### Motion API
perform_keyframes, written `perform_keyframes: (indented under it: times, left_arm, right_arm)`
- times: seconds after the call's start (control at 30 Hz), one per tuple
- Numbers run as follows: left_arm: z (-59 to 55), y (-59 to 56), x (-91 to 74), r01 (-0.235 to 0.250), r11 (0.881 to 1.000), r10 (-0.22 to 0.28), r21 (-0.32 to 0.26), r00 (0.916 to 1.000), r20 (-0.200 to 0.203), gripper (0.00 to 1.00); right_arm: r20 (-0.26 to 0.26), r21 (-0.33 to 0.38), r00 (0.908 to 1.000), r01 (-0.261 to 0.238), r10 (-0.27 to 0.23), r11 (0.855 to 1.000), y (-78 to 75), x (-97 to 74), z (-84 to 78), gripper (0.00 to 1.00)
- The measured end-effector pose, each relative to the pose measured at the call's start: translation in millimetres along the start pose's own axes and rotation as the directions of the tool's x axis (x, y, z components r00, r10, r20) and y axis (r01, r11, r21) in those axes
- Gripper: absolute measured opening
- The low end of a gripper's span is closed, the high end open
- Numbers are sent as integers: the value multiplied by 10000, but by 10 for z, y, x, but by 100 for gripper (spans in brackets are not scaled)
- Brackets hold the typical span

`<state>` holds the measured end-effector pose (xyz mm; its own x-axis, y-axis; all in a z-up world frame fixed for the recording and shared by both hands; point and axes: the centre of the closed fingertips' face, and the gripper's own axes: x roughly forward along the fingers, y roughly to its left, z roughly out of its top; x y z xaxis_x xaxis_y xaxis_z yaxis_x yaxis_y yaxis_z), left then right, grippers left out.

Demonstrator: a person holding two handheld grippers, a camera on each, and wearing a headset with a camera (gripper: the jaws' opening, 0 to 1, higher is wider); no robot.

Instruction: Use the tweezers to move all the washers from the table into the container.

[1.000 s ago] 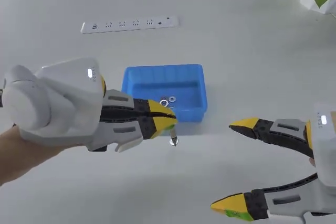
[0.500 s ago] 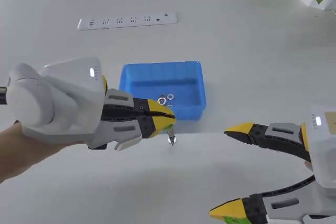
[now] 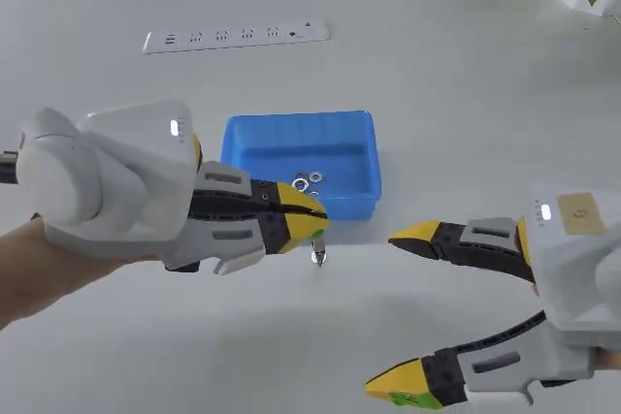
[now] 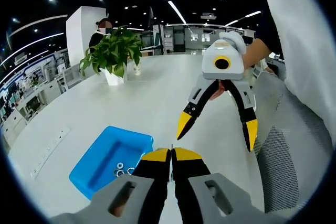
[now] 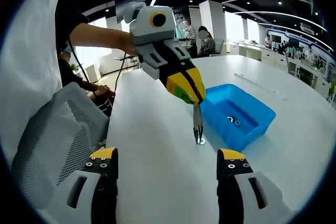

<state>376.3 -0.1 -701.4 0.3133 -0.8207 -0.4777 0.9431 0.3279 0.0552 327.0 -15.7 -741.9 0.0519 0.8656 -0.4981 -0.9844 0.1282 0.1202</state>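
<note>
Left claw (image 3: 312,223) was pinched fully closed on slim steel tweezers (image 5: 197,121), points down, with a tiny ring-shaped washer (image 5: 200,141) at the tips, just in front of the glossy blue plastic container (image 3: 291,128). A few more shiny washers (image 3: 307,182) sat inside it. Right claw (image 3: 386,313) gaped wide, holding nothing, over the smooth white tabletop (image 3: 437,94).

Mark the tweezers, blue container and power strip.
tweezers (image 5: 197,124), right gripper view, middle of the shaft.
blue container (image 3: 264,154), head view, bare floor.
power strip (image 3: 236,37), head view, middle of its top.
</note>
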Motion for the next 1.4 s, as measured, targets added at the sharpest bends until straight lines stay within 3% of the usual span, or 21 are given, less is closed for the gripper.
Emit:
perform_keyframes:
  times: [0.23,0.3,0.37,0.67,0.8,1.0,1.3,1.4]
  left_arm:
    - [11,-25,22,231,9997,-231,2,9997,-109,5]
    - [18,-39,33,312,9995,-312,11,9994,-127,5]
    - [20,-48,41,381,9992,-382,-77,9992,-121,5]
    - [4,-47,46,448,9990,-449,-97,9988,-188,5]
    - [-15,-54,40,493,9988,-493,-19,9985,-255,5]
    - [-26,-60,30,472,9989,-470,32,9983,-343,5]
    - [-24,-50,37,372,9993,-373,-36,9986,-368,5]
    - [-24,-25,39,190,9956,-216,-920,9994,-283,6]
  right_arm:
    - [-57,-597,9992,-395,392,9974,-138,291,96,70]
    - [17,-426,9959,-906,907,9950,-131,351,120,62]
    - [89,-483,9968,-790,795,9957,-225,408,139,50]
    - [-449,-949,9928,-1148,1109,9888,-352,584,116,26]
    - [-601,-1074,9907,-1283,1224,9859,-352,621,97,22]
    - [-821,-1584,9927,-1002,880,9823,-428,654,54,13]
    - [-907,-2378,9930,-956,759,9666,-422,656,23,11]
    - [-777,-2440,9947,-847,676,9661,-430,656,24,10]
